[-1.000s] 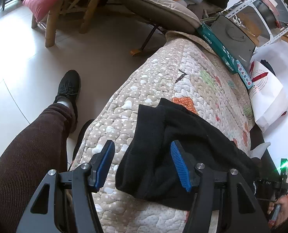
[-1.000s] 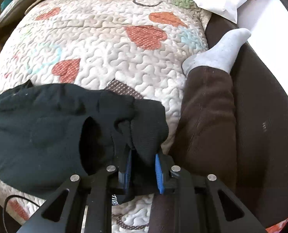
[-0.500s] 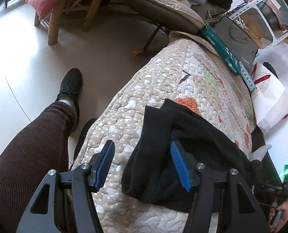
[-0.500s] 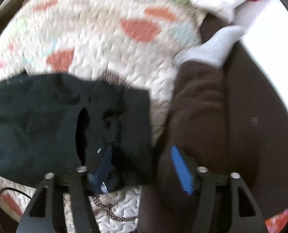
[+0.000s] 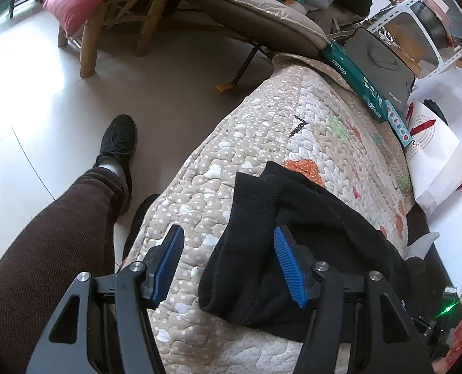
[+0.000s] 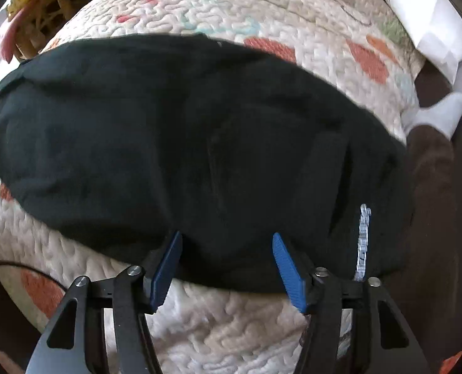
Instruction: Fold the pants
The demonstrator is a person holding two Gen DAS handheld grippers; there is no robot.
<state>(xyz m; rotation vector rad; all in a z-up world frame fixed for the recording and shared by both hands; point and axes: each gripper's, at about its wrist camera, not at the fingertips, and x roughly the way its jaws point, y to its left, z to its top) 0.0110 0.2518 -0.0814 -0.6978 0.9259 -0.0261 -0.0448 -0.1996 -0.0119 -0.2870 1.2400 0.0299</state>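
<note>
The black pants (image 6: 184, 131) lie folded in a wide band across the quilted cover (image 6: 231, 327). A ribbed waistband end (image 5: 249, 218) shows in the left wrist view, lying between the open blue pads. My left gripper (image 5: 227, 265) is open, just above that end of the pants (image 5: 324, 243), holding nothing. My right gripper (image 6: 226, 265) is open and empty at the near edge of the pants. A pale printed label (image 6: 363, 243) shows on the cloth at the right.
The quilt (image 5: 277, 124) covers a cushion whose left side drops to the tiled floor (image 5: 28, 124). The person's brown-trousered leg (image 5: 43, 233) and black shoe (image 5: 118, 143) are at the left. A white sock (image 6: 443, 112), boxes (image 5: 365, 84) and a white bag (image 5: 440, 162) lie beyond.
My right gripper let go of the pants, opened and pulled back, so the whole folded band now shows. My left gripper stayed open and shifted slightly along the waistband end.
</note>
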